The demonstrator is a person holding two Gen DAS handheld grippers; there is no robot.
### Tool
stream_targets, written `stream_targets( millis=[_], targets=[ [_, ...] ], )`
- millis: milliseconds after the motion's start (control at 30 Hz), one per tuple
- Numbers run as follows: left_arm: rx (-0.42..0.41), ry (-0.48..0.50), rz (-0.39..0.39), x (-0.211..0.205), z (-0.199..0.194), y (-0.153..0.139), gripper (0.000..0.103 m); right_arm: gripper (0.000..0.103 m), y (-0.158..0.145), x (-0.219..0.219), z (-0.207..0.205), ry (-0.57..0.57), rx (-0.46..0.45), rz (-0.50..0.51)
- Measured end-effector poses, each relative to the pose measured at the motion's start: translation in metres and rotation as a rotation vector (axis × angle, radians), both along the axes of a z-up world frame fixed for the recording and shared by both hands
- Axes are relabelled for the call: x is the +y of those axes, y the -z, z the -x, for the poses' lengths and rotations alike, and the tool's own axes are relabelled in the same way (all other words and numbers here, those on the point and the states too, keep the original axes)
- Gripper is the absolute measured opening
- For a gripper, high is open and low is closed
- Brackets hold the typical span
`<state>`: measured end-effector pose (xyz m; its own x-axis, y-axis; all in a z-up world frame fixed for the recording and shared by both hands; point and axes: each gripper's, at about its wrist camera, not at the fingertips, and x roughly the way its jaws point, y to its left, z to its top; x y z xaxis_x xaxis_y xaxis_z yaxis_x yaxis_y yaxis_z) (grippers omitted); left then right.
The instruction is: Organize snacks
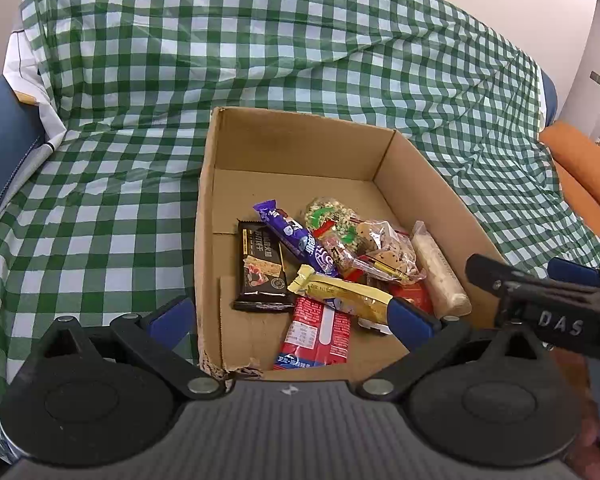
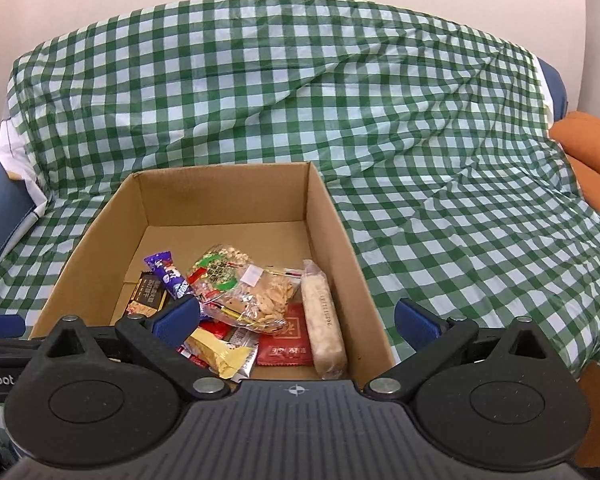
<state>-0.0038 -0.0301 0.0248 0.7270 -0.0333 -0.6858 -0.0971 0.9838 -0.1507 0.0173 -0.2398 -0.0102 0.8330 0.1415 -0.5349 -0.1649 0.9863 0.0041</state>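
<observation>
An open cardboard box [image 1: 300,148] [image 2: 224,196] sits on a green checked cloth and holds several snack packs. Among them are a purple bar [image 1: 296,236] [image 2: 170,274], a black bar [image 1: 262,270] [image 2: 148,294], a yellow pack [image 1: 340,292] [image 2: 216,354], a red pack [image 1: 318,330], a pale long bar [image 1: 440,272] [image 2: 324,320] and a clear cracker bag [image 2: 256,292]. My left gripper [image 1: 290,316] is open and empty above the box's near end. My right gripper [image 2: 298,316] is open and empty above the box's near right corner, and it shows at the right of the left wrist view [image 1: 548,304].
The green checked cloth [image 1: 260,40] [image 2: 420,120] covers a sofa seat and back. An orange cushion [image 1: 584,168] [image 2: 592,148] lies at the right. A blue sofa arm [image 1: 4,140] shows at the left.
</observation>
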Motion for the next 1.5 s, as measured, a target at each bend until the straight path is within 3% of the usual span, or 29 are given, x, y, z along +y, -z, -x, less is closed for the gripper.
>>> stream_targets(
  millis=[233, 1500],
  targets=[
    [0.020, -0.004, 0.018, -0.0008, -0.0051, 0.0032, 0.103, 0.102, 0.0035, 0.0032, 0.0006, -0.009, 0.001, 0.038],
    [0.022, -0.008, 0.013, -0.0028, -0.0060, 0.0040, 0.103, 0.102, 0.0040, 0.0010, -0.0024, -0.007, 0.002, 0.026]
  ],
)
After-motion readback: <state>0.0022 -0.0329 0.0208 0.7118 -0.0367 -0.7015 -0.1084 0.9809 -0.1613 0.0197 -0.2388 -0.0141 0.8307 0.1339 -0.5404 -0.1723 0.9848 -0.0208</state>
